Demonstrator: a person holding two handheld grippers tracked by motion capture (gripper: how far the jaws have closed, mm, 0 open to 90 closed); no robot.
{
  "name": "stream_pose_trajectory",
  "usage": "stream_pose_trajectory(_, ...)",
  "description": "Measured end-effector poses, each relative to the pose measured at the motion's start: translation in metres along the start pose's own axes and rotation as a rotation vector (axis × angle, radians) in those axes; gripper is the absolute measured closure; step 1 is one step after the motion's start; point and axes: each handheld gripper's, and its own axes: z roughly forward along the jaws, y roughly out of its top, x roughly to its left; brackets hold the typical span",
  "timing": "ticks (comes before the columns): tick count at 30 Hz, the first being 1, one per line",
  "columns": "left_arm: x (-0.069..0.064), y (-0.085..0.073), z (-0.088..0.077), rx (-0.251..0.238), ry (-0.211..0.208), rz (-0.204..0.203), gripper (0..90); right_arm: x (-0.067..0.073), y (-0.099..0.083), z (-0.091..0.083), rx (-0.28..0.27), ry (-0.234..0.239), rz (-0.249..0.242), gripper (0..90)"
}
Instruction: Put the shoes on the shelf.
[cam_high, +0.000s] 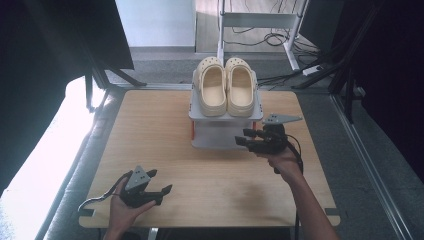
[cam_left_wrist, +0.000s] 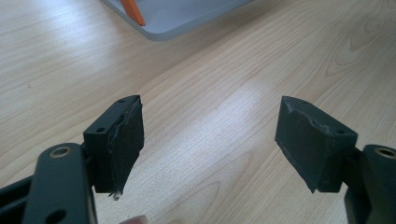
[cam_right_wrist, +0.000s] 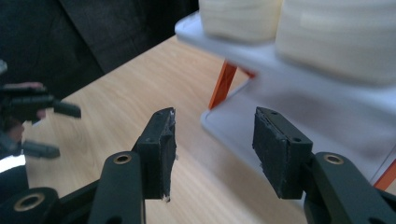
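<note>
Two open hand-held grippers on a pale wood-grain desk, cream clogs on a small rack.

At left we see the left hand-held gripper (cam_high: 161, 182), matte black jaws spread wide, empty. Centre: smooth grey two-tier rack (cam_high: 225, 135) with orange struts, bearing rounded foam clogs (cam_high: 226, 86). Beside its lower shelf, the right hand-held gripper (cam_high: 243, 137) gapes, holding nothing.

You get strong daylight from the left of the worktop (cam_high: 210, 170): it burns the floor there to pure white, while both upper corners of the high view sink into black. In your right gripper view the cream shoes (cam_right_wrist: 299, 28) are soft and out of focus. Your left gripper view catches a pale sheen on the wood.
</note>
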Motion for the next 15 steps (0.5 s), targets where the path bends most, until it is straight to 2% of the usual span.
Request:
stream_pose_trajectory(1,0.0,0.0,0.001,0.002,-0.002,-0.001,24.3,-0.001,-0.01,0.003,0.004,-0.006,0.004,49.1)
stream_pose_trajectory(4,-0.001,0.0,0.001,0.002,-0.002,-0.001,24.3,-0.003,-0.018,0.006,0.016,-0.005,0.012,49.2)
stream_pose_trajectory(11,0.0,0.0,0.0,-0.002,0.0,-0.002,24.3,-0.001,-0.02,0.012,0.031,-0.025,-0.009,48.7)
stream_pose_trajectory(15,0.002,0.002,0.001,-0.005,0.001,-0.014,24.3,0.004,-0.019,0.012,0.018,-0.027,-0.032,46.5)
